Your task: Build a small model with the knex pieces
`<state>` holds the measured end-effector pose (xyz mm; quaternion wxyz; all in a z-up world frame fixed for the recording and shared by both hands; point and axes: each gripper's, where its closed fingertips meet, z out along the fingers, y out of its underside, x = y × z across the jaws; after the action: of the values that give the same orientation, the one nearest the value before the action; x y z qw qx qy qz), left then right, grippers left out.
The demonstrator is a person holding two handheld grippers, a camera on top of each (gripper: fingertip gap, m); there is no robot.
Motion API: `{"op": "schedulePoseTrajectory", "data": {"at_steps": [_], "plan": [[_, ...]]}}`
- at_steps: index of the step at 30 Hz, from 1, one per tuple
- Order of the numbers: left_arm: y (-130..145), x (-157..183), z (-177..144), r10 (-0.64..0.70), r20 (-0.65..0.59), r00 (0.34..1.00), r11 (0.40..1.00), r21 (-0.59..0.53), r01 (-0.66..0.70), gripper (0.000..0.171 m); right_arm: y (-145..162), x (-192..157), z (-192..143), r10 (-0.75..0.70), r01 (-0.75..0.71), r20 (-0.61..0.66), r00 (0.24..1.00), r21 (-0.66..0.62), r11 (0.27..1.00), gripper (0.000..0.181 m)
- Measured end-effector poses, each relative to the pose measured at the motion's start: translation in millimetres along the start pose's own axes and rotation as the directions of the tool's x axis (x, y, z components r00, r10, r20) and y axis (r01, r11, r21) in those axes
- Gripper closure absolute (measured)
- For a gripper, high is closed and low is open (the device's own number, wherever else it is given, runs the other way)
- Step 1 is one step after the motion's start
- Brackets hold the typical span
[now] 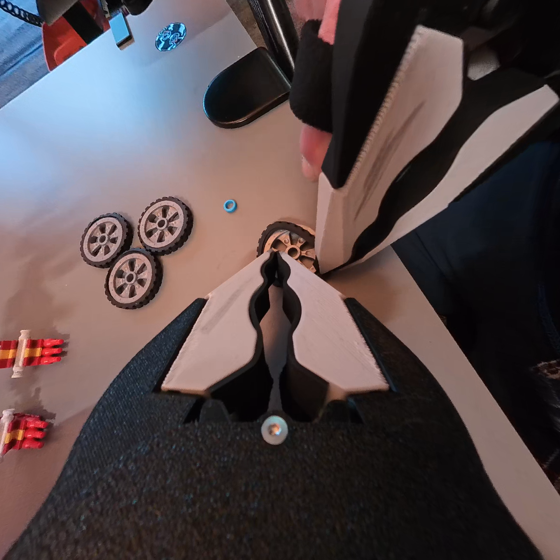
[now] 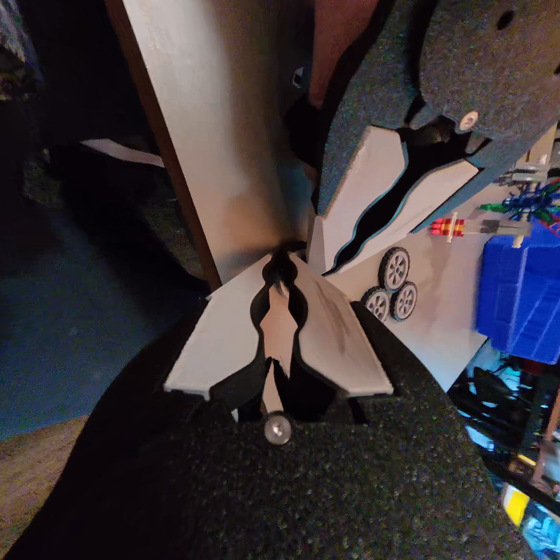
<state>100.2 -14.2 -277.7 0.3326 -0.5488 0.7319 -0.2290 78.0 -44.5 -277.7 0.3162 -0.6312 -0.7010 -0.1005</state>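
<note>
White bench [image 1: 91, 151] surface, near edge running diagonally, dark floor [image 2: 60, 303] beyond it. Left hand-held gripper [image 1: 277, 254] low over the bench by that edge, fingers pressed nearly together at the tips, pinching the rim of a toy wheel [image 1: 295, 247] with black tyre and grey spoked hub; wheel lies at the bench edge. Right hand-held gripper [image 1: 336, 260] comes in steeply from above, tips down on the other side of the same wheel; its own view shows the fingers [image 2: 306, 291] close together around something dark at the tips, so it looks closed on the wheel, though blur hides the contact. A person's hand [image 1: 309, 100] in a black fingerless glove holds that gripper. Three more wheels [image 1: 135, 247] lie flat in a touching cluster, well apart to the left of the held one. Small blue ring [image 1: 230, 205] sits alone between cluster and right gripper. Two red-and-yellow block pieces [image 1: 30, 354] at the left edge. Black oval foot [image 1: 245, 91] with post farther back. Blue bin [image 2: 521, 297] at the far end in the right view.
</note>
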Motion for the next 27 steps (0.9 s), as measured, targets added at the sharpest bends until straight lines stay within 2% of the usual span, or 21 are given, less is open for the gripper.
{"op": "schedulePoseTrajectory", "data": {"at_steps": [7, 10, 13, 20, 27], "plan": [[-0.5, 0.9, 0.4, 0.01, -0.003, 1.0, 1.0, 0.002, -0.01, 0.171, -4.5, 1.2, 3.5, 0.259, -0.257, 0.001, 0.966, 0.126, 0.958, 0.178], [-0.5, 0.5, 0.7, 0.022, 0.005, 1.0, 1.0, 0.002, -0.022, 0.171, -2.2, -1.1, -1.4, 0.332, -0.344, 0.098, 0.938, 0.162, 0.925, 0.167], [-0.7, 0.5, 1.0, 0.017, -0.006, 1.0, 1.0, 0.003, -0.017, 0.171, 7.8, 2.5, -2.8, 0.266, -0.277, 0.094, 0.959, 0.133, 0.952, 0.172], [-2.2, 2.2, 1.9, 0.027, -0.028, 0.999, 1.0, 0.01, -0.026, 0.171, 16.7, 1.0, -6.9, 0.118, -0.145, 0.207, 0.971, 0.123, 0.982, 0.174], [-3.3, 4.3, 2.5, 0.03, -0.047, 0.998, 0.999, 0.014, -0.029, 0.171, 22.0, 1.6, -12.3, 0.077, -0.117, 0.306, 0.949, 0.118, 0.986, 0.173]]}}
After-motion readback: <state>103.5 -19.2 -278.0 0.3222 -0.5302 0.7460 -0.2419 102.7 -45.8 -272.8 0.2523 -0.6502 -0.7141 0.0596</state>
